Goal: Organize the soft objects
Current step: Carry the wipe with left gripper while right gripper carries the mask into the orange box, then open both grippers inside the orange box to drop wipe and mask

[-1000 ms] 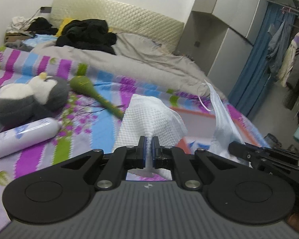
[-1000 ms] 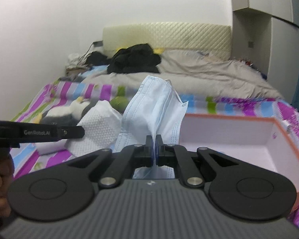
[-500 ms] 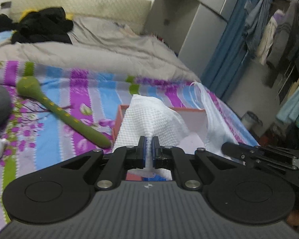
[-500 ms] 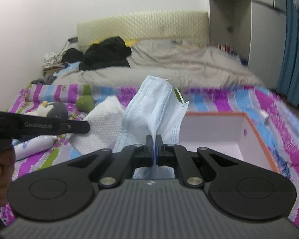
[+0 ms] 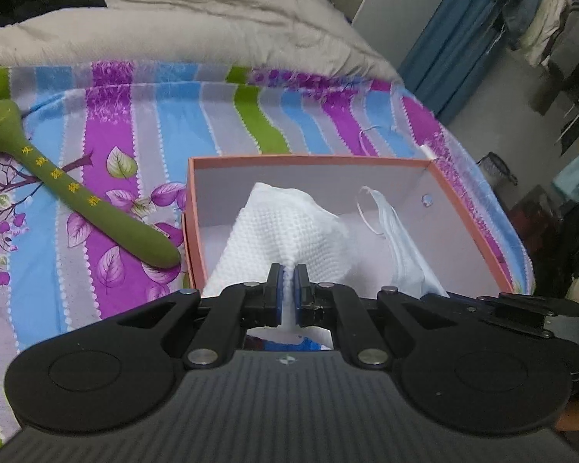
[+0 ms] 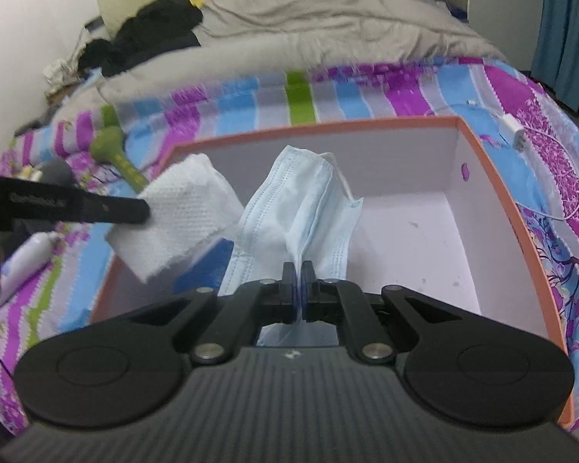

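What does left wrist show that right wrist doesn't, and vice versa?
Left wrist only: clothes hanging at the right edge and the green massage stick at full length on the striped sheet.

Right wrist only: a white charger with its cable on the sheet beyond the box, a black clothing pile near the headboard, and a white bottle at far left.

Both: the orange-rimmed box, the white textured cloth clamped in the left gripper, and the blue face mask clamped in the right gripper, both over the box.

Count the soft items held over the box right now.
2: a white towel in the left gripper, and a blue face mask in the right gripper, both above the box.
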A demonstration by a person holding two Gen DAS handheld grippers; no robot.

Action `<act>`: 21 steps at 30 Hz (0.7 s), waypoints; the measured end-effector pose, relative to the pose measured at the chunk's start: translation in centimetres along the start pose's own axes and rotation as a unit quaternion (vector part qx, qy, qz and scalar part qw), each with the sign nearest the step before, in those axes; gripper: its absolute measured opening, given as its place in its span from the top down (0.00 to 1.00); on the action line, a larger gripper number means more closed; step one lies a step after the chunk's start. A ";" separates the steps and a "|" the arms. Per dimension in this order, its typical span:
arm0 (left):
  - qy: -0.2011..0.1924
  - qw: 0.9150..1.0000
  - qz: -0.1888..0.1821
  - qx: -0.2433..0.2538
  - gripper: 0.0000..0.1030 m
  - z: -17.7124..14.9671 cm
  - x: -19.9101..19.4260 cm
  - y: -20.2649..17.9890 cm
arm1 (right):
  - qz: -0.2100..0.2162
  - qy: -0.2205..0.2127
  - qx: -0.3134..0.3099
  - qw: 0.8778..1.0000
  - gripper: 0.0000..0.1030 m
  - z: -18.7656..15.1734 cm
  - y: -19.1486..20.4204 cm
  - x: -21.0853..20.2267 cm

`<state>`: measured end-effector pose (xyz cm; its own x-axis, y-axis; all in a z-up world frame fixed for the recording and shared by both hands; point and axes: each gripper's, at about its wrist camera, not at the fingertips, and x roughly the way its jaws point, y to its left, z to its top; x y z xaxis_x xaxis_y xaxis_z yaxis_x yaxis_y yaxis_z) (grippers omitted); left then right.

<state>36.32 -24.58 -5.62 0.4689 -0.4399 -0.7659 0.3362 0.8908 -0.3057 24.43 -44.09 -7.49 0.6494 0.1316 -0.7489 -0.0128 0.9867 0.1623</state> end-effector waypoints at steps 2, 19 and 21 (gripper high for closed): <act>0.011 1.000 0.001 0.005 0.93 0.1 0.5 -0.1 | -0.001 0.011 -0.003 1.000 0.94 0.0 -0.2 0.6; 0.032 0.999 0.001 -0.014 0.59 0.5 -0.3 0.1 | -0.007 0.002 0.003 1.000 0.59 0.2 -1.6 0.5; 0.025 1.000 0.004 -0.006 0.59 0.5 -1.4 0.1 | -0.011 -0.007 0.010 1.000 0.59 0.3 -1.7 -0.2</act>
<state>36.14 -24.00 -4.29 0.4293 -0.4271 -0.7958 0.3237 0.8953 -0.3059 24.57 -45.84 -7.38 0.6600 0.1087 -0.7434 0.0167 0.9871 0.1591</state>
